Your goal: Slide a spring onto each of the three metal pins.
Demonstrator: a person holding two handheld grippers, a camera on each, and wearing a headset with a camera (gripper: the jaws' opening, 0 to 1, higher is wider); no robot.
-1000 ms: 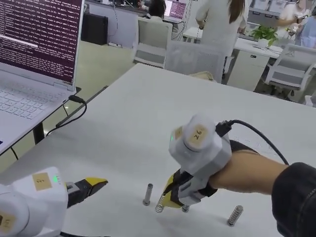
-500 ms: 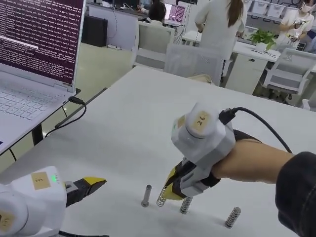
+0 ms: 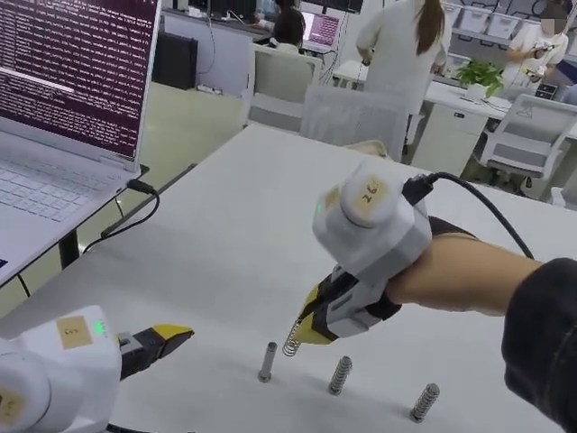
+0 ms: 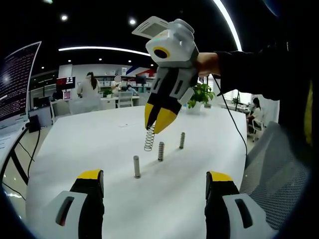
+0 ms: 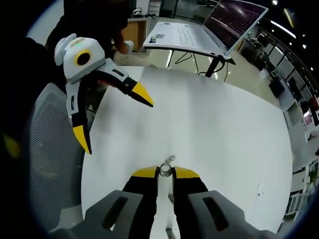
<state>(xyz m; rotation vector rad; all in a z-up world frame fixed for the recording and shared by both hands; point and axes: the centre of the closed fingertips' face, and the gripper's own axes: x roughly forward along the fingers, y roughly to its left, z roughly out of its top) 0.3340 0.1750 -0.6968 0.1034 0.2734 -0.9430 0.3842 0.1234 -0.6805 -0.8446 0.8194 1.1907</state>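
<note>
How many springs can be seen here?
3. One spring hangs from the right gripper, near the bare pin. The middle spring and the end spring stand upright on the table, likely over pins.

Wide bare desk [image 3: 243, 216] is left open behind and to the left of the bare pin [image 3: 268, 361]; its top is unblocked, with the right tongs [image 3: 300, 334] and the held spring [image 3: 291, 342] hung just above and right of it. On the right, passage is narrowed by the middle sprung pin [image 3: 339, 375] and the end sprung pin [image 3: 424, 402], set in a row with small gaps between. The near-left corner is taken by the left tongs [image 3: 171, 339], jaws spread, and the left edge is bounded by a laptop [image 3: 54, 144] and its cable [image 3: 135, 209].
</note>
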